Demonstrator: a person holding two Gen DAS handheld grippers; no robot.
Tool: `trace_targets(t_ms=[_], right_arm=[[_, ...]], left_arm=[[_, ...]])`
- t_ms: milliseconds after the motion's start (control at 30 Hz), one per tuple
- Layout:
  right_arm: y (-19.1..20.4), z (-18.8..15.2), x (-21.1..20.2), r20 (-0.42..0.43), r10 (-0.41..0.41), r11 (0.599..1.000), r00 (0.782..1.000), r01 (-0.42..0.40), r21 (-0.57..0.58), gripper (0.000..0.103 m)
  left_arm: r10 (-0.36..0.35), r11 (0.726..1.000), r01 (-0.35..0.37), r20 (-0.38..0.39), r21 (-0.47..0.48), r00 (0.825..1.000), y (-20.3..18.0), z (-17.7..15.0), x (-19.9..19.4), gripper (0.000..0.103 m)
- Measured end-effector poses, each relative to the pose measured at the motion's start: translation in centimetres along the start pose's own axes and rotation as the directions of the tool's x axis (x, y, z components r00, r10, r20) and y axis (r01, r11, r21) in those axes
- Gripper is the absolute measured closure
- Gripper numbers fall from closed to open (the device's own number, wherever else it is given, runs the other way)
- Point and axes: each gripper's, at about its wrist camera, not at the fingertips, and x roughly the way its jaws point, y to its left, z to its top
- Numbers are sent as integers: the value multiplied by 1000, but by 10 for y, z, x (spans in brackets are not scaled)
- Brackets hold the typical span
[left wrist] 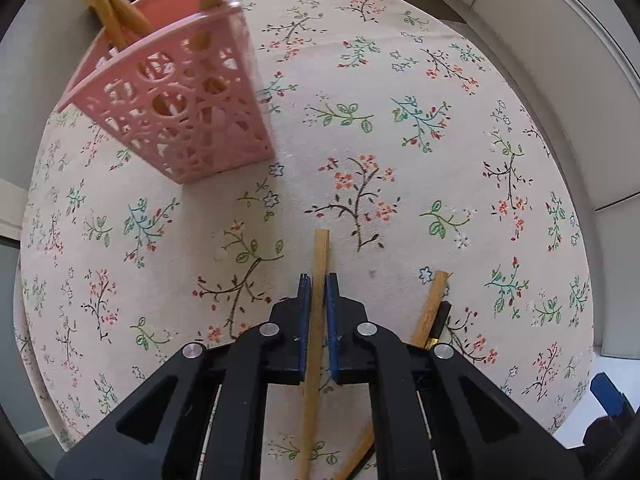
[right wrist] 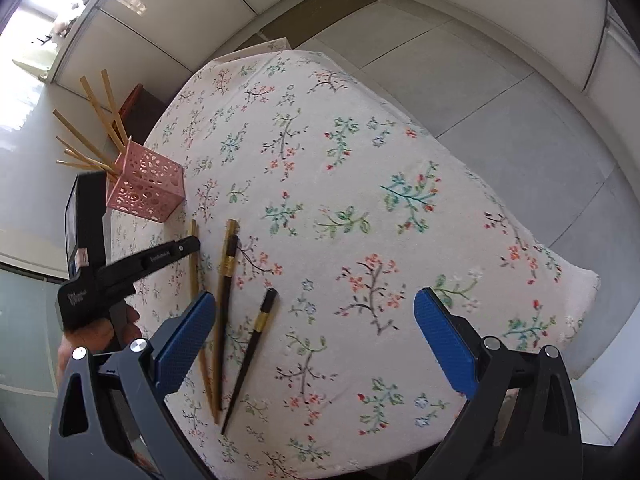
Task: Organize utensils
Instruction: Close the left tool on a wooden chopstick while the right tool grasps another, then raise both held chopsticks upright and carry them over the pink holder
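Observation:
My left gripper (left wrist: 319,280) points down at the floral tablecloth (left wrist: 400,160) and is shut on a light wooden chopstick (left wrist: 321,248) that lies on the cloth. In the right wrist view the left gripper (right wrist: 192,246) sits over that same chopstick (right wrist: 193,232), held by a hand (right wrist: 100,332). A pink lattice basket (left wrist: 180,120) (right wrist: 146,190) holds several wooden chopsticks upright. Another wooden chopstick (right wrist: 221,320) and two dark chopsticks with gold bands (right wrist: 228,288) (right wrist: 256,344) lie beside the held one. My right gripper (right wrist: 316,344) hovers open above them, holding nothing.
The cloth-covered table ends close behind the basket and along the right edge (right wrist: 580,280). Grey floor tiles (right wrist: 500,100) and white wall panels surround it. A dark red stool or box (right wrist: 136,108) stands behind the table.

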Motion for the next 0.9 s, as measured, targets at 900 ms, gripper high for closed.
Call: trace_targets(t_ms=[900], right_arm=[[136,33,128,-163,2,978,987,-37,-207,28]], left_arm=[[-133,977,166,225,-135,965,106,-49,-107,97]])
